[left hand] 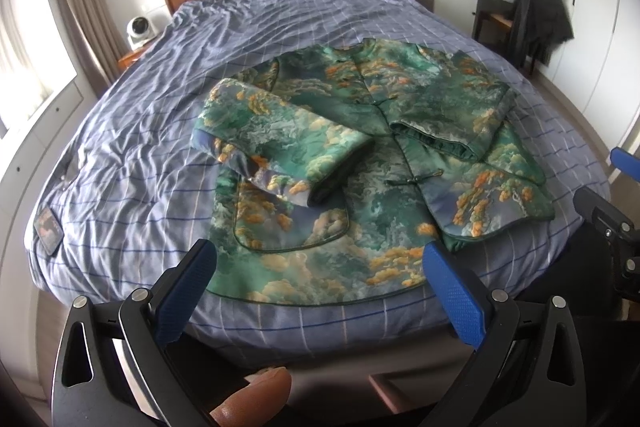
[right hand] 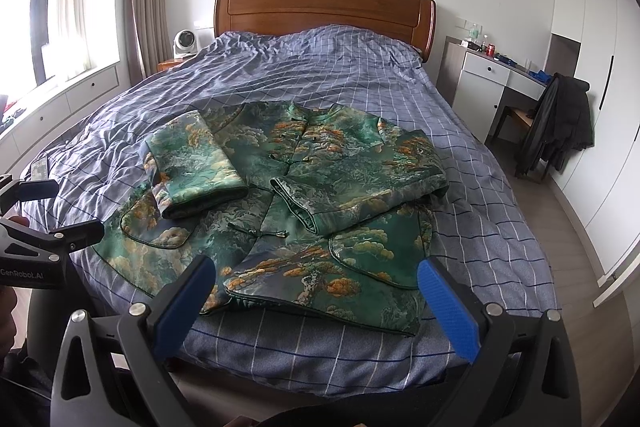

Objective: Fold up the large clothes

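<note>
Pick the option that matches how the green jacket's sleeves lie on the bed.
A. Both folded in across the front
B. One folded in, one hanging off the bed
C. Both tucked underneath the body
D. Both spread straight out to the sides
A: on the green jacket, the left sleeve and right sleeve both lie folded inward over the front panels, cuffs near the centre closure.

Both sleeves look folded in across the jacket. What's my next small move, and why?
Probably bring both open grippers down to the near hem of the green jacket, left gripper and right gripper each toward a corner. Both sleeves, the left one and the right one, already lie across the front, and neither gripper holds cloth, so folding hem toward collar seems next.
</note>
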`<state>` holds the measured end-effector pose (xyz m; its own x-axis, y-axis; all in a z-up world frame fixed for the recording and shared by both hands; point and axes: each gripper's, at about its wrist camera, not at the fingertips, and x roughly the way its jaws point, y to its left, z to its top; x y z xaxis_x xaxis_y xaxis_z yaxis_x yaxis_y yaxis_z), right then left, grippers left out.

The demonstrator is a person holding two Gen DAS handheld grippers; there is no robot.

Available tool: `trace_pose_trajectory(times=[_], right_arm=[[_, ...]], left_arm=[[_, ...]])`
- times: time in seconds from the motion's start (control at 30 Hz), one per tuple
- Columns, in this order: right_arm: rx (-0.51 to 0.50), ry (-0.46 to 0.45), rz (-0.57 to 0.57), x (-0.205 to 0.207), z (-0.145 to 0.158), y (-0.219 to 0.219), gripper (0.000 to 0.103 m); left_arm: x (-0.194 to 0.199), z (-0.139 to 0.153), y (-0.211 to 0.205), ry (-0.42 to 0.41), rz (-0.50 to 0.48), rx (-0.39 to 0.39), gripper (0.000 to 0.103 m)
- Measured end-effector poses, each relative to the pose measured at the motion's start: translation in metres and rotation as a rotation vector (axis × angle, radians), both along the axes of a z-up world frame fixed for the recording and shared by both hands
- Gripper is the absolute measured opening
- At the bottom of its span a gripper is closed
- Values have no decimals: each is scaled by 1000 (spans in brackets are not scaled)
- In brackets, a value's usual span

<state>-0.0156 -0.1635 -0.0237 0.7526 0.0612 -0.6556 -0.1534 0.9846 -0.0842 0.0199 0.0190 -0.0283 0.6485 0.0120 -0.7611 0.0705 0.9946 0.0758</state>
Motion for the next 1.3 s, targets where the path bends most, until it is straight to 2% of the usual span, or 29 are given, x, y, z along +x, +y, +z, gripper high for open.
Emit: trace_pose_trajectory(times=[0.6,1.3], right_arm=[[-3,5,9,0,-6,4,103],[-6,9,16,-1,-6,10,103]], left_arm=[[-1,3,-3,18,-5,-10,103],[-2,4,-8,-1,-15,-8,103]])
